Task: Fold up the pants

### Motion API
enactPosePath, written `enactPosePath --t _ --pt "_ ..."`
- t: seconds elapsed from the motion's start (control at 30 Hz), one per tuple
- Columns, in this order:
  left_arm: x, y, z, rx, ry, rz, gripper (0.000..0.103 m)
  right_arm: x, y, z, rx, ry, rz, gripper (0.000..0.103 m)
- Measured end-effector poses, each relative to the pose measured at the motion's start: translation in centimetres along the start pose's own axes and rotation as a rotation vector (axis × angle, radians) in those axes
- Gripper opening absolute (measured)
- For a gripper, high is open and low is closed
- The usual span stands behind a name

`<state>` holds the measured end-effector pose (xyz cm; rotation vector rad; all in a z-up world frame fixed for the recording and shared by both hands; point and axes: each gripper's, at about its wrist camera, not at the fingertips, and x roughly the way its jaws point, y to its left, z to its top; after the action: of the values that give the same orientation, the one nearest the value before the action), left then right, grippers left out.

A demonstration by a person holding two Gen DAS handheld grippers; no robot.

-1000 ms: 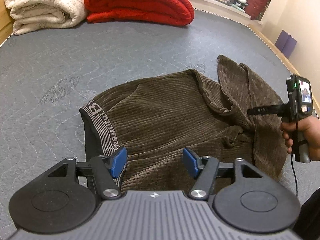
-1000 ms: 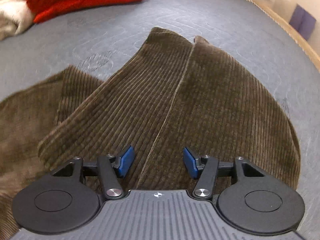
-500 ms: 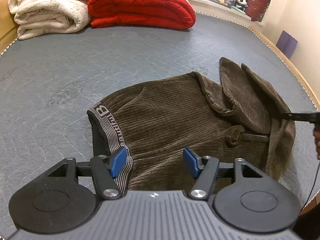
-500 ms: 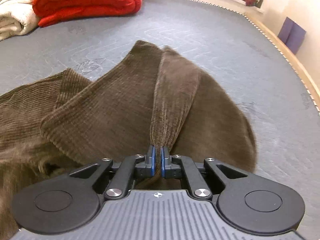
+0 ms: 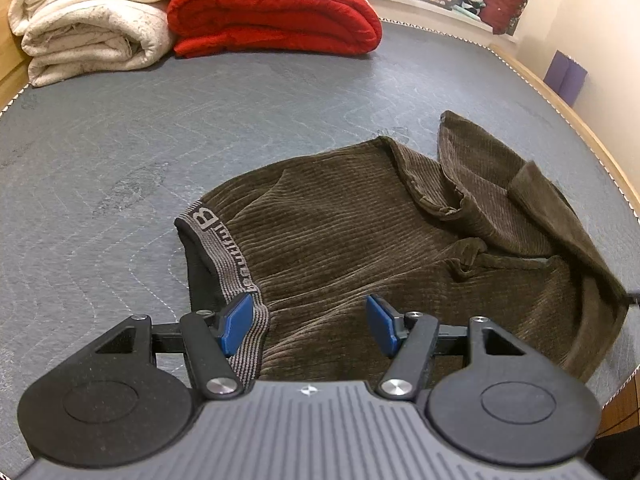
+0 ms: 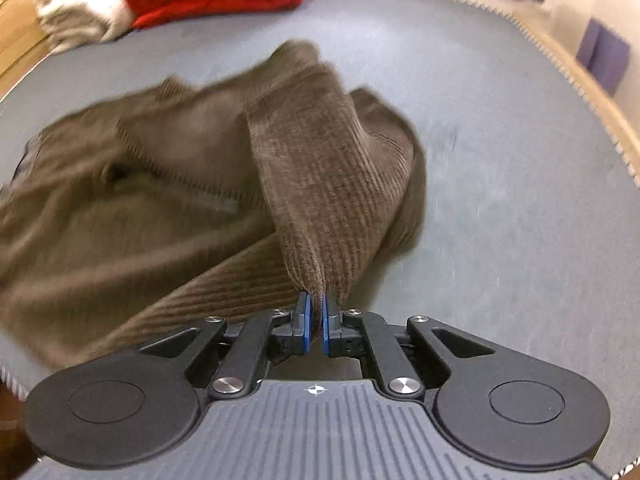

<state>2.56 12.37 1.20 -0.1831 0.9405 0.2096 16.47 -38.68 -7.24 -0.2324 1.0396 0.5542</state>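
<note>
Two grippers work the brown corduroy pants (image 5: 360, 240) on the bed (image 5: 200, 128): right gripper (image 6: 315, 318) pinches a seemingly lifted leg fold, left gripper (image 5: 310, 322) spread wide above the waistband (image 5: 224, 252).

Readable text: one item only. The grey elastic waistband (image 5: 224, 264) of the brown corduroy pants (image 5: 360, 248) carries woven lettering, seen in the left wrist view. A large capital "B" sits at the far end of the band, lying sideways. Smaller dark letters run along the band from there toward the camera; they are too small and distorted to read with confidence. The near end of the lettering is partly hidden behind a blue finger pad (image 5: 238, 322).

Right wrist view: blurred, no lettering legible on the pants (image 6: 320, 184) or elsewhere.

No numbers, signs or other labels legible in either view.
</note>
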Motion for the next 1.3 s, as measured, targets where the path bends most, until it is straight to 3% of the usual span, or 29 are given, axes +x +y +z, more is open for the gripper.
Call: enactPosePath --t 0.13,0.3,0.37,0.43,0.63,0.83,1.23,1.3 --pt "0.5 -0.8 0.2 0.016 0.006 0.004 0.078 -0.4 -1.4 -0.9 0.054 0.031 0.042 0.006" --pt "1.3 -2.1 0.3 0.031 0.019 0.008 0.079 -2.8 -2.9 1.5 0.203 -0.166 0.037 0.013" --pt "1.6 -2.4 0.4 0.033 0.022 0.006 0.079 -3.3 -2.9 2.7 0.249 -0.244 -0.008 0.035" --pt "1.8 -2.7 0.5 0.038 0.022 0.002 0.079 -3.1 -2.2 4.1 0.243 -0.278 -0.046 0.042" --pt "2.7 -3.7 0.8 0.046 0.038 0.002 0.079 1.4 3.8 8.9 0.088 -0.232 -0.041 0.042" --pt "3.4 -4.7 1.1 0.061 0.045 -0.007 0.079 6.8 8.3 12.0 -0.034 -0.118 -0.079 0.045" --pt "3.4 -4.7 1.5 0.052 0.039 -0.009 0.080 13.5 12.8 14.3 -0.164 0.022 -0.258 0.047" --pt "3.2 -4.3 1.5 0.046 0.037 -0.007 0.080 13.7 13.0 14.2 -0.182 0.021 -0.283 0.039"
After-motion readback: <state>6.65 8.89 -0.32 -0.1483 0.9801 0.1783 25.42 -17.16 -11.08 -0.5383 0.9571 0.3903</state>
